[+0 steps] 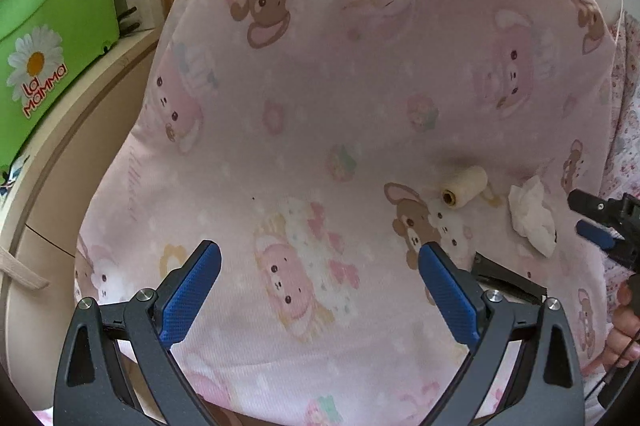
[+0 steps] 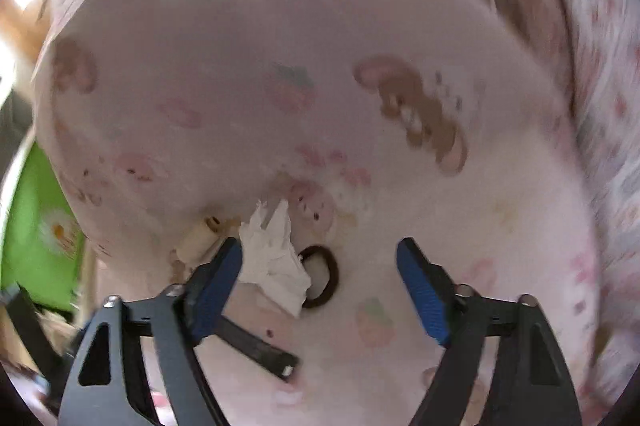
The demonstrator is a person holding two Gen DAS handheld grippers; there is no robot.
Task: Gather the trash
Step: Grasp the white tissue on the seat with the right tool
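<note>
Clearly the crumpled white tissue [image 2: 276, 258] lies on the pink printed bedsheet [image 2: 280, 45] just beside the left finger of the empty, open right gripper [image 2: 320, 262], its long axis pointing away, while the open left gripper [image 1: 320, 266] is farther off.

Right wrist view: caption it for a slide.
Open right gripper nears a crumpled tissue beside a hair tie on pink bedding.
</note>
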